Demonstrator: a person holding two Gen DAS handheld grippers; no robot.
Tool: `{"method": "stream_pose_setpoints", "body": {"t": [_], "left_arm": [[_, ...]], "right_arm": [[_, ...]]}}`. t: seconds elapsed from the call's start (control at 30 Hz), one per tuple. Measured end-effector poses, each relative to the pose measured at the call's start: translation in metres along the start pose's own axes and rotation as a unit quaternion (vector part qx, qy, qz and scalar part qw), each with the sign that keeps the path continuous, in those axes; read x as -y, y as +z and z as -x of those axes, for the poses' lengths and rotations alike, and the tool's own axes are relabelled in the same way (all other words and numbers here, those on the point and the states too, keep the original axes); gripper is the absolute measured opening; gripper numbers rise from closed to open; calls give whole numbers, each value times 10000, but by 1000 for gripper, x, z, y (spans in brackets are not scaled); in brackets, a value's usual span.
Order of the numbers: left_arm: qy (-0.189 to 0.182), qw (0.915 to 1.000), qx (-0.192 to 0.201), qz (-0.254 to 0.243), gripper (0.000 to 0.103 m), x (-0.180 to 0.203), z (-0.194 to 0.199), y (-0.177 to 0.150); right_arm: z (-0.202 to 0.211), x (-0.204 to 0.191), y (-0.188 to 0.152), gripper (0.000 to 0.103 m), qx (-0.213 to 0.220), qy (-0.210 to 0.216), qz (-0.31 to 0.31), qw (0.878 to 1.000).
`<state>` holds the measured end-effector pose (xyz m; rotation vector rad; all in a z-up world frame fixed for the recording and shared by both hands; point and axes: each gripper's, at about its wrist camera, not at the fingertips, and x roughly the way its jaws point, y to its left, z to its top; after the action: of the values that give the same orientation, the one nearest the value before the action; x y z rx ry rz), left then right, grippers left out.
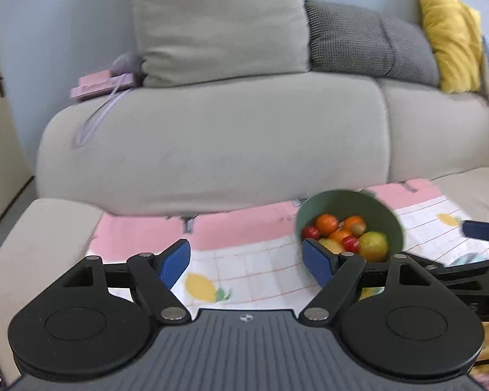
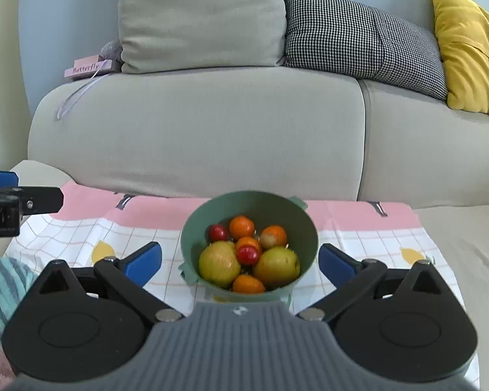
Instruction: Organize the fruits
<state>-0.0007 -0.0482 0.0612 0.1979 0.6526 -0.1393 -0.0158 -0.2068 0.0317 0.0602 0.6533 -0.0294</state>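
Observation:
A green bowl (image 2: 277,207) stands on a pink and white checked cloth (image 2: 146,228) on the sofa seat. It holds two yellow-green apples (image 2: 219,264), several oranges (image 2: 242,226) and small red fruits (image 2: 247,254). My right gripper (image 2: 239,262) is open, its blue pads either side of the bowl, just in front of it. My left gripper (image 1: 247,260) is open and empty above the cloth, left of the bowl (image 1: 342,203); its right pad overlaps the bowl's near rim in the left wrist view. The left gripper also shows at the left edge of the right wrist view (image 2: 22,202).
The beige sofa backrest (image 2: 195,130) rises right behind the cloth. On it rest a beige cushion (image 2: 200,16), a houndstooth cushion (image 2: 358,36), a yellow cushion (image 2: 469,49) and a pink "Butterfly" box (image 2: 84,69). A striped teal sleeve (image 2: 3,286) is at lower left.

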Motion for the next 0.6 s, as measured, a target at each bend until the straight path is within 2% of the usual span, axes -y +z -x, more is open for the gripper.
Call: {"method": "stream_pose_setpoints", "body": {"t": [0.1, 0.43, 0.6], "left_arm": [[260, 9994, -227, -11, 91, -1, -5, -12], [207, 9976, -663, 43, 91, 2, -16, -36], [195, 9963, -830, 144, 91, -2, -21, -39]], "right_arm": [[3, -4, -9, 99, 19, -140, -5, 9999], [-2, -4, -20, 99, -146, -234, 51, 9996], [-5, -8, -21, 99, -162, -279, 211, 9993]]}}
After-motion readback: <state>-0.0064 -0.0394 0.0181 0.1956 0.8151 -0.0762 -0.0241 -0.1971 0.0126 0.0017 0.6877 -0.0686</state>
